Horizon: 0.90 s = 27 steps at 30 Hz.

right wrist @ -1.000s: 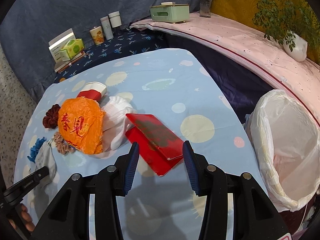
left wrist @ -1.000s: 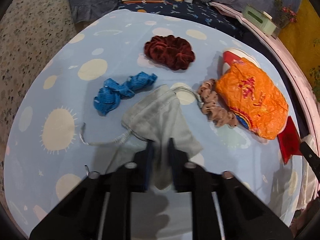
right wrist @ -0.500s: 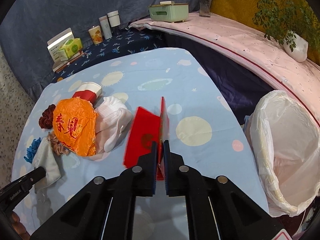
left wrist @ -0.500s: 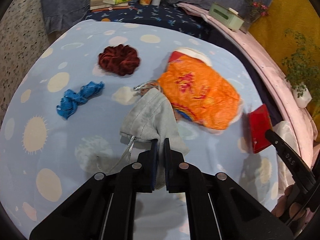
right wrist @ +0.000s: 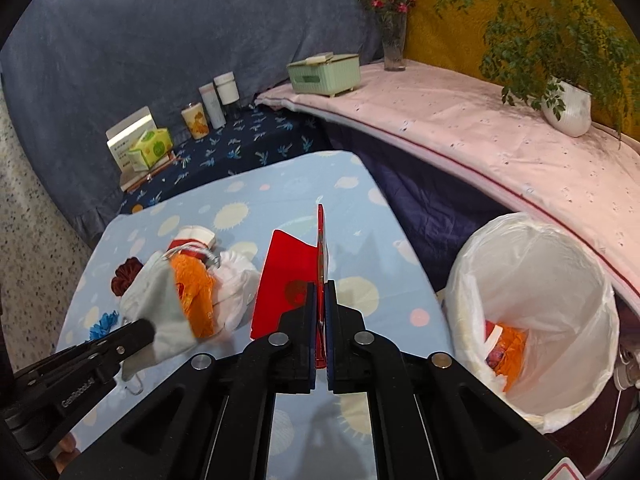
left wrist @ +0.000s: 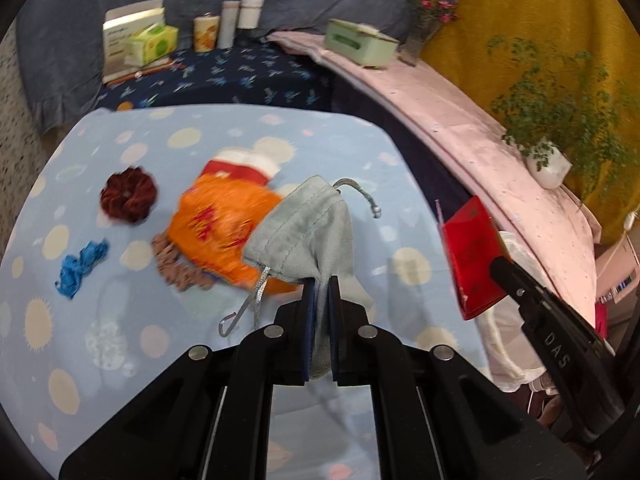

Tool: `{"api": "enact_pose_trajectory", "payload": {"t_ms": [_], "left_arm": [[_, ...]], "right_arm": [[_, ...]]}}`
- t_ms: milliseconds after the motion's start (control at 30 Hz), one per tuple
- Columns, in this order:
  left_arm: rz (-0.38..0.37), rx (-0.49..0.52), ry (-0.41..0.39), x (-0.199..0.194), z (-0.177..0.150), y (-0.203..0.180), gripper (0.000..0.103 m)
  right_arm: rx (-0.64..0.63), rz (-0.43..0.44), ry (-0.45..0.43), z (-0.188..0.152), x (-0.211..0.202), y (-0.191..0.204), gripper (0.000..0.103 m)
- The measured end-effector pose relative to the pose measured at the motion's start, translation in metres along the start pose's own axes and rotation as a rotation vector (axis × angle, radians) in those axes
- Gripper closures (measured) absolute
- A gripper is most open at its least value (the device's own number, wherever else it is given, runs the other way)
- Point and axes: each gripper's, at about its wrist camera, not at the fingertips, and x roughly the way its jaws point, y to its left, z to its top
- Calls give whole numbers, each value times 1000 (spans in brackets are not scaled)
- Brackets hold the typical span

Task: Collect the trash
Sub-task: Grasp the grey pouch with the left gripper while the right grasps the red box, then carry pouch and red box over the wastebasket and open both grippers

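- On the left, the left gripper (left wrist: 319,284) is clamped shut on a grey pouch (left wrist: 304,228), which hangs lifted above the blue tablecloth (left wrist: 120,340).
- Beyond it lie an orange bag (left wrist: 224,228) and scrunchies.
- The right gripper (right wrist: 320,292) pinches a red packet (right wrist: 286,280) upright between closed jaws.
- At far right stands a lined bin (right wrist: 532,304).
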Motion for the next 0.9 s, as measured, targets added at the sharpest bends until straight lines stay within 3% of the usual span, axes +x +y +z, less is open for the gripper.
{"api": "enact_pose_trajectory", "payload": {"t_ms": [400,900], "left_arm": [[-110,163,-25,-5,11,-102,97],[-243,317,31,10,-4,-200,97]], "right_arm": [[108,-74,-85,7,-51,-72,100],[242,-184,-117,-5,-79,-161,100]]}}
